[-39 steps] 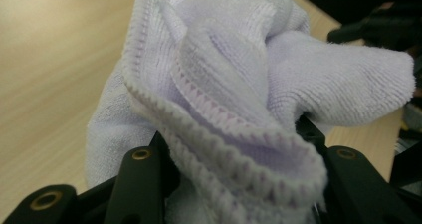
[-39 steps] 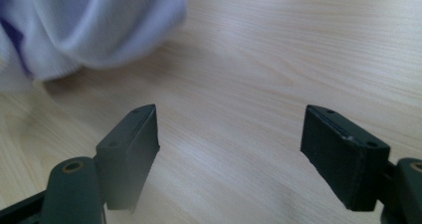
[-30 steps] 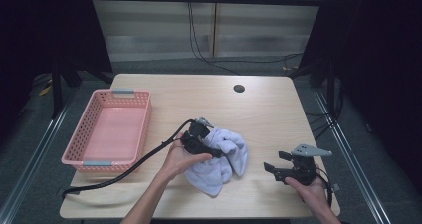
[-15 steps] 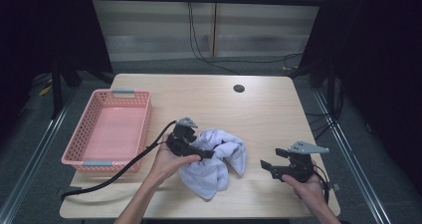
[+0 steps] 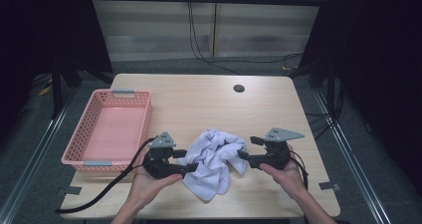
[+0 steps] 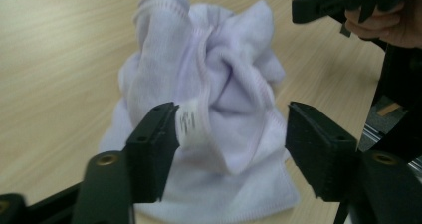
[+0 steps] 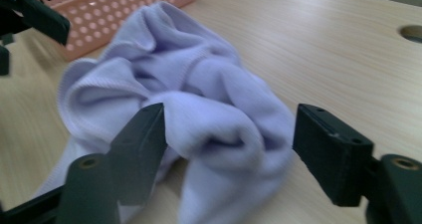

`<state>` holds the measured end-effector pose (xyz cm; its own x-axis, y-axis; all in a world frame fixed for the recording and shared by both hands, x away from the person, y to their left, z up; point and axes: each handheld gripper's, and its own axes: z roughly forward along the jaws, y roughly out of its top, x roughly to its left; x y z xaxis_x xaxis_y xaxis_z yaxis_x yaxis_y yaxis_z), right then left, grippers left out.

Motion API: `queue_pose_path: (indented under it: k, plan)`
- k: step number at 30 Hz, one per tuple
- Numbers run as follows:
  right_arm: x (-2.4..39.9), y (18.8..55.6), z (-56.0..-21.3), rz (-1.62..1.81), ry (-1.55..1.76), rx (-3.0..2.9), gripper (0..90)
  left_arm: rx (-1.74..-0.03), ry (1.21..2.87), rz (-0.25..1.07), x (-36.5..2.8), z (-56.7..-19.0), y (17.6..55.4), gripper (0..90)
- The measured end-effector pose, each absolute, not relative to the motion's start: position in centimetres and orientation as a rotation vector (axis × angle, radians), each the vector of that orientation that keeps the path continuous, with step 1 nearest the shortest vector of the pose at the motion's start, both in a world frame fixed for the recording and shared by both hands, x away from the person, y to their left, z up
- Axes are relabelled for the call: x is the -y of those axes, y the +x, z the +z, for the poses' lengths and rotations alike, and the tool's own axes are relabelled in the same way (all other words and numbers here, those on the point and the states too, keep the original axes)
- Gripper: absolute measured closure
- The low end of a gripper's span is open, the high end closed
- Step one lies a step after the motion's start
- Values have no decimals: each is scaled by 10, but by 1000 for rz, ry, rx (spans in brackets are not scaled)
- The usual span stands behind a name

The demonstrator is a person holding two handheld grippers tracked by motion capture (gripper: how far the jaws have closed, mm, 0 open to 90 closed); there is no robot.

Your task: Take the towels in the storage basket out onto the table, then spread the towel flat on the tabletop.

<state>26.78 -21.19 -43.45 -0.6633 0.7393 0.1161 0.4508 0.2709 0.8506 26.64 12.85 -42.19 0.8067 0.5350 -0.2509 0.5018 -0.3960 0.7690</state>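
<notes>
A crumpled pale lilac towel (image 5: 214, 159) lies on the wooden table (image 5: 199, 104) near its front edge. My left gripper (image 5: 188, 161) lies level at the towel's left edge and points right. In the left gripper view its jaws (image 6: 234, 149) stand apart around a fold of the towel (image 6: 219, 99). They have just been closing; one pad touches a hem tag and the other is clear. My right gripper (image 5: 246, 148) points left at the towel's right edge. Its jaws (image 7: 229, 134) have also just been closing, and they stand open around a rolled fold (image 7: 199, 109) without pressing it.
A pink plastic basket (image 5: 79, 154) with nothing in it stands at the left of the table, close to my left hand. A round cable hole (image 5: 239, 88) sits in the far part of the tabletop. The left gripper's cable (image 5: 99, 194) trails off the front edge.
My left gripper has moved left and toward the front edge, off the top of the towel to its left side. My right gripper has moved left to the towel's right edge.
</notes>
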Motion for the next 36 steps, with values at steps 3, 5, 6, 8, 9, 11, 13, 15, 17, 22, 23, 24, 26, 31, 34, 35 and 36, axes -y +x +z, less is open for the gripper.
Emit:
queue_pose_path:
  k: [3, 5, 6, 8, 9, 11, 13, 15, 17, 22, 23, 24, 26, 31, 34, 35, 36]
  plan:
    - [193, 274, -431, 1378, 1027, -2277, 393, -753, 2054, 75, -130, -439, 268, 405]
    - [184, 276, -429, 1393, 997, -2300, 407, -769, 2032, 56, -130, -443, 272, 409]
    - [179, 277, -429, 1398, 982, -2312, 412, -795, 2023, 19, -128, -448, 280, 409]
    - [160, 282, -433, 1405, 936, -2373, 389, -809, 2063, 90, -121, -456, 292, 400]
    - [160, 282, -433, 1405, 936, -2373, 389, -809, 2063, 90, -121, -456, 292, 401]
    - [148, 286, -439, 1404, 920, -2420, 366, -802, 2081, 46, -116, -463, 299, 426]
    - [139, 290, -446, 1409, 900, -2455, 362, -787, 2102, 39, -110, -467, 302, 502]
    - [133, 292, -452, 1402, 893, -2483, 367, -790, 2104, 20, -110, -470, 306, 563]
    - [130, 293, -455, 1402, 890, -2503, 367, -793, 2105, 3, -110, -472, 307, 642]
    - [117, 293, -465, 1310, 880, -2550, 664, -758, 2135, -5, -113, -476, 307, 816]
    - [119, 294, -464, 1322, 904, -2540, 715, -764, 2121, -16, -116, -476, 308, 826]
    - [121, 296, -463, 1335, 918, -2540, 756, -768, 2101, -28, -118, -475, 308, 834]
    - [130, 299, -459, 1346, 956, -2504, 779, -767, 2082, -25, -123, -472, 308, 843]
    - [162, 306, -448, 1367, 1073, -2374, 787, -772, 1991, -56, -130, -461, 306, 850]
    - [181, 310, -441, 1390, 1113, -2309, 790, -753, 1959, -62, -130, -450, 304, 850]
    - [186, 312, -437, 1401, 1116, -2296, 790, -753, 1959, -62, -130, -450, 304, 850]
    - [191, 313, -434, 1408, 1117, -2273, 790, -726, 1919, -66, -129, -440, 301, 851]
